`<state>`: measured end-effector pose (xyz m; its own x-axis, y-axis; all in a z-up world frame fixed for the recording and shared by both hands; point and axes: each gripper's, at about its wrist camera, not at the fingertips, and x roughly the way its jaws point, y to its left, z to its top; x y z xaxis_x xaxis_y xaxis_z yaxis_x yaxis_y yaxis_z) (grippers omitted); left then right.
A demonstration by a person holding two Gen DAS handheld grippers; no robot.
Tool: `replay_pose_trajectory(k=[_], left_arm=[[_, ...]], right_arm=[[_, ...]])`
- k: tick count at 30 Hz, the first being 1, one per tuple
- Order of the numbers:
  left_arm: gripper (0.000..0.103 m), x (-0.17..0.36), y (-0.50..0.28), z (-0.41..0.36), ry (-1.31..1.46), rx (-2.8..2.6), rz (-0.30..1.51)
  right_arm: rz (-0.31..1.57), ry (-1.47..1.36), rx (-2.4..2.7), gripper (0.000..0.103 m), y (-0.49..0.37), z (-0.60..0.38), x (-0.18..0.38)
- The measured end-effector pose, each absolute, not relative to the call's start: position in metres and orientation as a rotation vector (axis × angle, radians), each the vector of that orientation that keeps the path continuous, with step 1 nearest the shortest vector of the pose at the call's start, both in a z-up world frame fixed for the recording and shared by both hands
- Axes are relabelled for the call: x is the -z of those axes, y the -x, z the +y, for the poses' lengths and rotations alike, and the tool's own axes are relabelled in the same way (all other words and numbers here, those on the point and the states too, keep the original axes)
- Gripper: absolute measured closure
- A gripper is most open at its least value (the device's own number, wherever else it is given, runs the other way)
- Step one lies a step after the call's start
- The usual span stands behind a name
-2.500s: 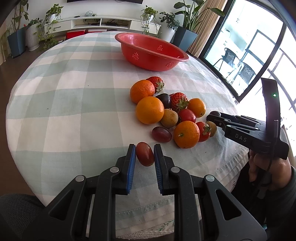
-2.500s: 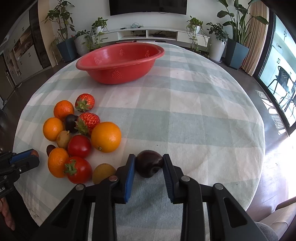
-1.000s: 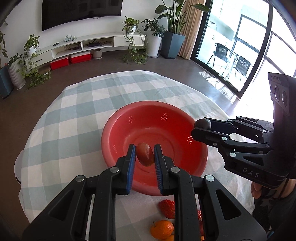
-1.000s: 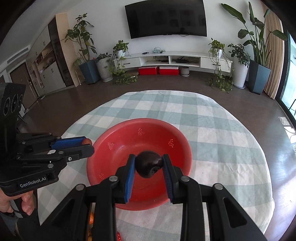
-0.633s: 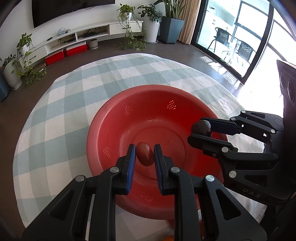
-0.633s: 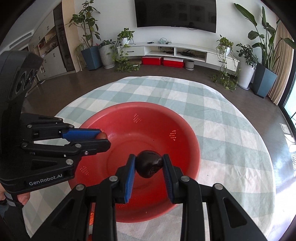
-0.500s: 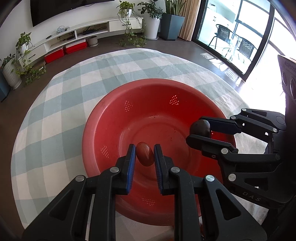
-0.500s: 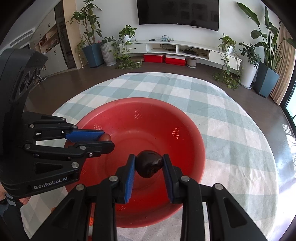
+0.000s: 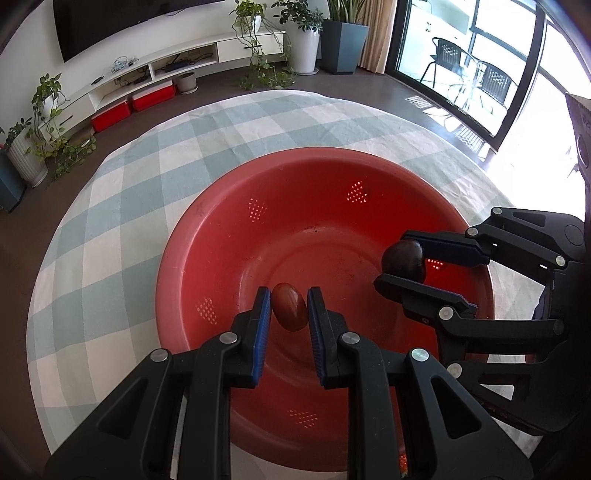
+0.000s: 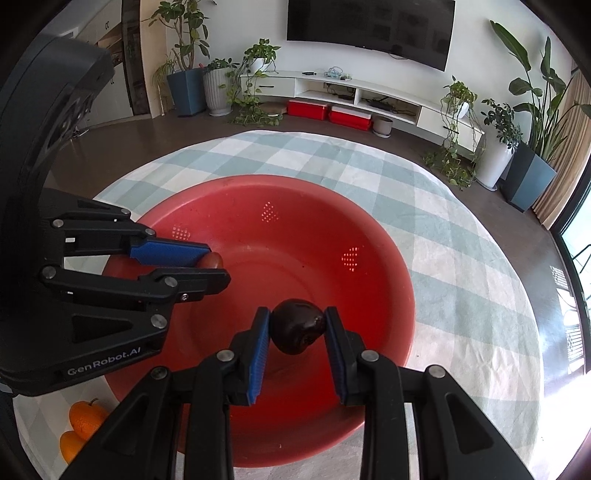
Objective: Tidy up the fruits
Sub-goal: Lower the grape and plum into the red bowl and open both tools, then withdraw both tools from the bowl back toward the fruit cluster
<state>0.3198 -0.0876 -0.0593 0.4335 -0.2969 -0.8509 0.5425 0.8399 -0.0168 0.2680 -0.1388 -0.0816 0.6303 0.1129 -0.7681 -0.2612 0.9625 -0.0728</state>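
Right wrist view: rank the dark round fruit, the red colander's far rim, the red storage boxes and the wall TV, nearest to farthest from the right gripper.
1. Dark round fruit, clamped in the right gripper.
2. Red colander far rim, just ahead.
3. Red storage boxes, on the floor past the table.
4. Wall TV, above and behind them.

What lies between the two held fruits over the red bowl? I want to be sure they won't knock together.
Nothing: between the reddish oval fruit and the dark round fruit only the bare bowl floor shows, in the left wrist view.

bare bowl floor (image 9: 314,258) beneath both jaws
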Motion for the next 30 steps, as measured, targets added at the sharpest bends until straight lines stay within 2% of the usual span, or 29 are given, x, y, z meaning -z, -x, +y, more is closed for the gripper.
replay_pose_trajectory(k=[4,8,15,20,23,28,30], left_arm=[[0.084,0.059,-0.319,-0.089,-0.285,0.526,0.991],[0.079,0.059,-0.318,-0.089,-0.286,0.525,0.992],[0.076,0.057,-0.315,-0.086,-0.276,0.527,0.995],[0.054,0.042,-0.308,-0.078,-0.251,0.507,0.960],[0.039,0.026,-0.296,-0.067,-0.218,0.501,0.923],[0.029,0.003,-0.264,-0.043,-0.155,0.480,0.878],[0.027,-0.002,-0.246,-0.032,-0.133,0.468,0.872]], right_arm=[[0.863,0.201,-0.213,0.070,-0.267,-0.137,0.082],[0.851,0.209,-0.208,0.058,-0.266,-0.137,0.081],[0.850,0.200,-0.201,0.057,-0.267,-0.139,0.080],[0.821,0.210,-0.190,0.056,-0.260,-0.141,0.074],[0.793,0.182,-0.186,0.045,-0.254,-0.147,0.066],[0.729,0.126,-0.189,0.039,-0.243,-0.157,0.052],[0.708,0.091,-0.192,0.036,-0.238,-0.162,0.046]])
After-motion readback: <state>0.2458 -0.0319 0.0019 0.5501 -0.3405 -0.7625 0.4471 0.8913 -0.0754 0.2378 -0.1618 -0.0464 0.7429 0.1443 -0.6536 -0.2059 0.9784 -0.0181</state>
